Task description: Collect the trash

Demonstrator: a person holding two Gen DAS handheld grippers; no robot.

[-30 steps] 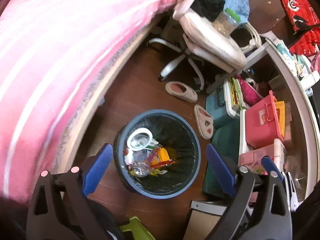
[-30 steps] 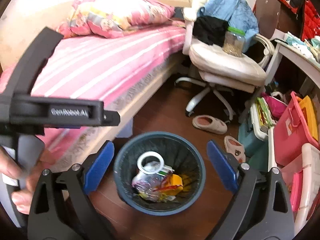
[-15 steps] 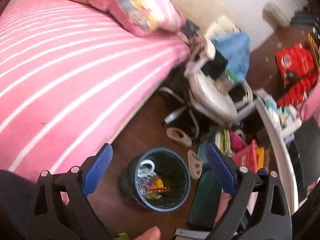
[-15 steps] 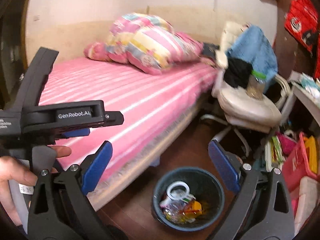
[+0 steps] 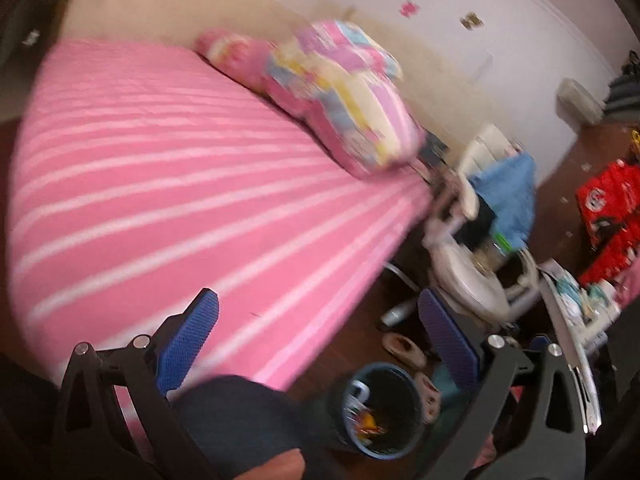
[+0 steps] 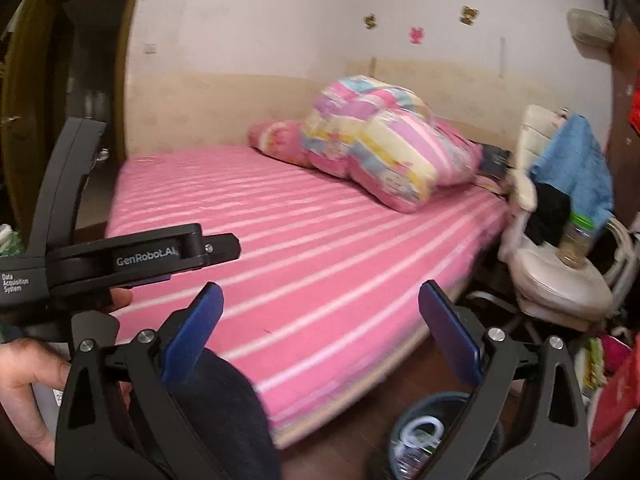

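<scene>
A dark blue trash bin [image 5: 378,412] stands on the brown floor beside the bed, with wrappers and a clear plastic cup inside. It also shows low in the right wrist view [image 6: 420,436]. My left gripper [image 5: 316,344] is open and empty, high above the bed edge and the bin. My right gripper [image 6: 320,340] is open and empty, pointing over the bed. The left gripper's black body [image 6: 120,260] shows at the left of the right wrist view, held by a hand.
A pink striped bed [image 6: 304,240] with a folded quilt [image 6: 384,144] fills the middle. A white swivel chair [image 6: 560,280] with clothes and a jar stands at the right. Slippers [image 5: 404,350] lie near the bin. A cluttered desk [image 5: 576,320] and storage boxes line the right.
Both grippers have risen and tilted up away from the bin. The bin has dropped to the bottom of both views and the bed and wall now fill them.
</scene>
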